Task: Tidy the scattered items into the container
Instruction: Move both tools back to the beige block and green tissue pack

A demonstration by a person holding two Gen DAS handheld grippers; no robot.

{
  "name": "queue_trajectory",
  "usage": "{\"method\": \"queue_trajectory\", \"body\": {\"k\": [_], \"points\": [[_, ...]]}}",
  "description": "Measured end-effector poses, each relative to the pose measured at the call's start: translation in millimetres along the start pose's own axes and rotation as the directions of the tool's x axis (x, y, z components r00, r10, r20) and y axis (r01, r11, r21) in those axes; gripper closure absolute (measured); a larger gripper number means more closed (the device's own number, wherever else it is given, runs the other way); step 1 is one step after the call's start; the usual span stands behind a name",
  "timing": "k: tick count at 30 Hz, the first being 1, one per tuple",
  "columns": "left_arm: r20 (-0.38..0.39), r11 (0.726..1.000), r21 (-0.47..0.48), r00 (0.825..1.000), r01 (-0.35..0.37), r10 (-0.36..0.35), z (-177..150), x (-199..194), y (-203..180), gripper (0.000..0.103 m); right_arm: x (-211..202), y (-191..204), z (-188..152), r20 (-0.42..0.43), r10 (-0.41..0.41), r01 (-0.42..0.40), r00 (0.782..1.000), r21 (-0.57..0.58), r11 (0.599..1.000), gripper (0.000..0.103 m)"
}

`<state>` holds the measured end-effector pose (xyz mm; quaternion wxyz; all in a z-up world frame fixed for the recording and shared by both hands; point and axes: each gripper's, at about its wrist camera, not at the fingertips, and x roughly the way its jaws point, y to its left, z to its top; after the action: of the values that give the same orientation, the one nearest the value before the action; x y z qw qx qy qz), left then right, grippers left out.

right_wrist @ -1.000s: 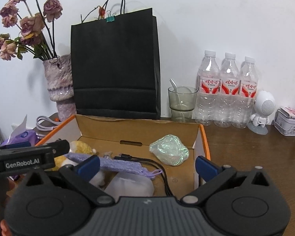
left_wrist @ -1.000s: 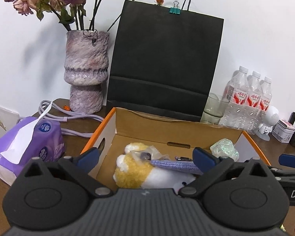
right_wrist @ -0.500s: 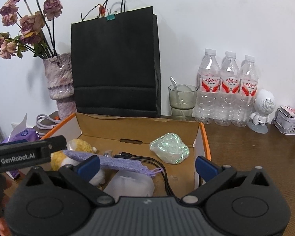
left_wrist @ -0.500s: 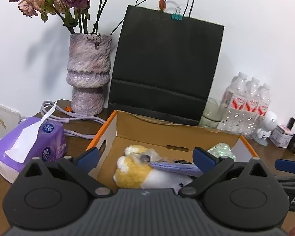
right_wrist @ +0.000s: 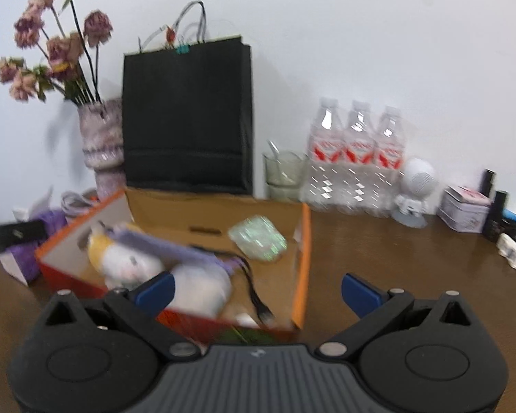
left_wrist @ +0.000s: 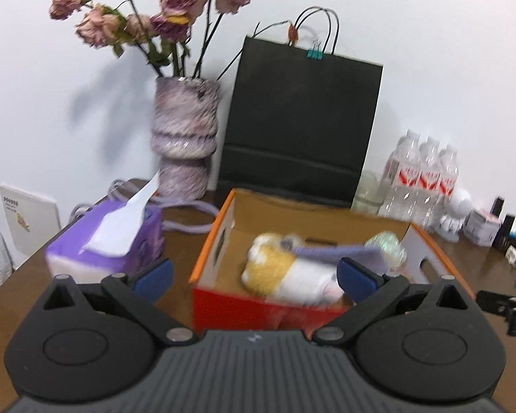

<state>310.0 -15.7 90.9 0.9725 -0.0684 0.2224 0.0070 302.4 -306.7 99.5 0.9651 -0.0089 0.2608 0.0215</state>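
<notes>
1. Ahead of both sets of fingers, now farther off than a second ago: orange cardboard box [left_wrist: 212,241] [right_wrist: 301,261], with its red front wall newly in sight below the rim in both views.
2. Pulled back from the box since the earlier frames: left gripper [left_wrist: 254,275], blue fingertips [left_wrist: 153,274] spread wide and holding nothing; left tip over bare table beside the purple tissue pack [left_wrist: 110,237], right tip in front of the box contents.
3. Likewise withdrawn: right gripper [right_wrist: 258,289], fingertips [right_wrist: 359,292] spread wide and empty; left tip in front of the box interior, right tip over the brown table [right_wrist: 395,247] beyond the box's right wall.
4. Inside the box, between and beyond the fingertips: yellow-and-white plush toy [left_wrist: 282,268] [right_wrist: 117,258] lying on its side, lavender strap [left_wrist: 330,253] [right_wrist: 161,244] draped across it, iridescent green lump [left_wrist: 387,246] [right_wrist: 258,237] toward the far right corner, black cable [right_wrist: 251,282] running toward the near wall.
5. Blurred from motion: box and contents in both views.
6. Behind the box, against the wall: black paper bag [left_wrist: 302,127] [right_wrist: 187,117], vase of dried roses [left_wrist: 184,144] [right_wrist: 101,144], three water bottles [left_wrist: 423,179] [right_wrist: 356,158].
</notes>
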Motion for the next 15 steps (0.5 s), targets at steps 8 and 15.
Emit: {"method": "queue_trajectory", "body": {"k": [8, 15], "points": [[-0.095, 1.000, -0.002, 0.995, -0.010, 0.009, -29.1, 0.5, 15.1, 0.000, -5.0, -15.5, -47.0, -0.080, -0.041, 0.043, 0.996, 0.026, 0.999, 0.000], [-0.177, 0.996, 0.086, 0.984, -0.014, 0.029, -46.5, 18.1, 5.9, 0.000, 12.6, -4.5, -65.1, -0.138, -0.025, 0.027, 0.990, 0.017, 0.999, 0.000]]}}
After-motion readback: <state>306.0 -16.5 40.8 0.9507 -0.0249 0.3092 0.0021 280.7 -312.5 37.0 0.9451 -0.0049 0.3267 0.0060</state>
